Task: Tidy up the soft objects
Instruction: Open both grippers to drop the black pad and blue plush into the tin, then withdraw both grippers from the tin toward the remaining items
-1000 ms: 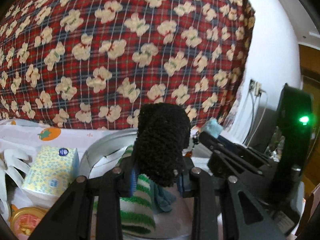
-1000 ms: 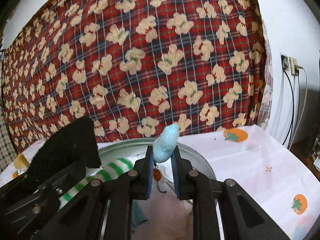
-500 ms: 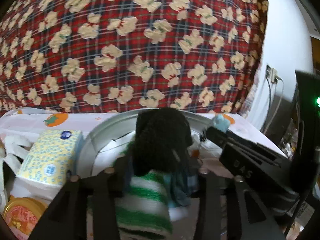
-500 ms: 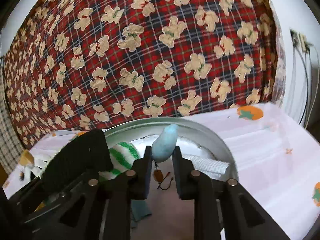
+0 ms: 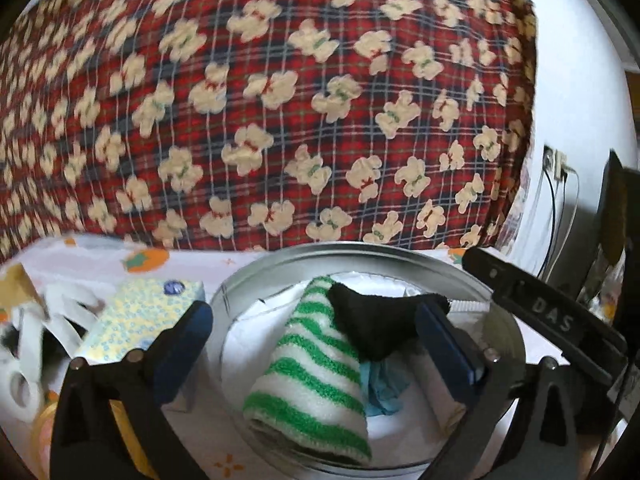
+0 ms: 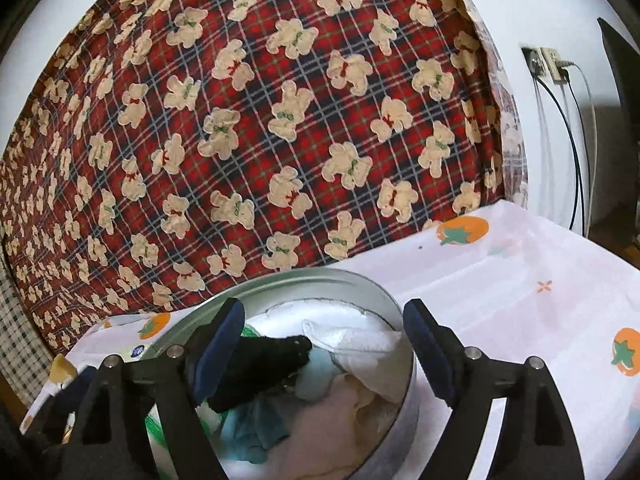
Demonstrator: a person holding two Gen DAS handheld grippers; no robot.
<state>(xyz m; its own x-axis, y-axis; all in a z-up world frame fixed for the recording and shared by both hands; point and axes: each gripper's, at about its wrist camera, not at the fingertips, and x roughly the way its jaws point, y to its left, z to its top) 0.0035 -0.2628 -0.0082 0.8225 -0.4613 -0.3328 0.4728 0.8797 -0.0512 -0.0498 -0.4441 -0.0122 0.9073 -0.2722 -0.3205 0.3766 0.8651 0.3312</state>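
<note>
A round metal tin holds the soft things. My left gripper hangs over it, its jaws opening wide. Between them a black fuzzy cloth lies loose on a green-and-white striped towel, one corner draped against the right pad. A blue cloth shows beside the towel. My right gripper is also opening above the tin, its pads off everything. Below it lie the black cloth, a light blue soft piece, a white towel and a pink cloth.
A yellow tissue pack and a white plastic object lie left of the tin. The white tablecloth with orange fruit prints stretches to the right. A red plaid bear cloth hangs behind. Cables run down the wall.
Both grippers have opened. The black cloth has dropped from the left jaws onto the striped towel. The light blue piece has left the right jaws and lies in the tin.
</note>
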